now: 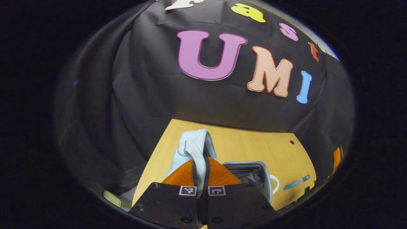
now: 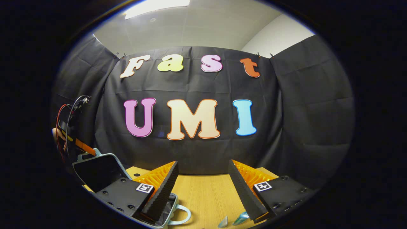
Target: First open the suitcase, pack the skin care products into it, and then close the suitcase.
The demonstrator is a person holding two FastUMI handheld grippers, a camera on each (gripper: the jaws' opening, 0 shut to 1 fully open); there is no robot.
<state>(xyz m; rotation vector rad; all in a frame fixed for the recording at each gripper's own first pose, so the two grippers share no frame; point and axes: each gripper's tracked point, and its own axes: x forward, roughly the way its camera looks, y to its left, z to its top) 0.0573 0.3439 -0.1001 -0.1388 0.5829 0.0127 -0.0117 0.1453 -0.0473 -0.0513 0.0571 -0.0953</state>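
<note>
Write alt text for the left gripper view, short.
The left gripper is shut on the raised lid of a pale blue suitcase, holding it open over the dark-lined base on a wooden table; a small teal tube lies nearby.

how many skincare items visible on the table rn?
1 for sure: a teal tube on the table right of the open suitcase. A small pale piece beside it is unclear; others may be hidden.
</note>
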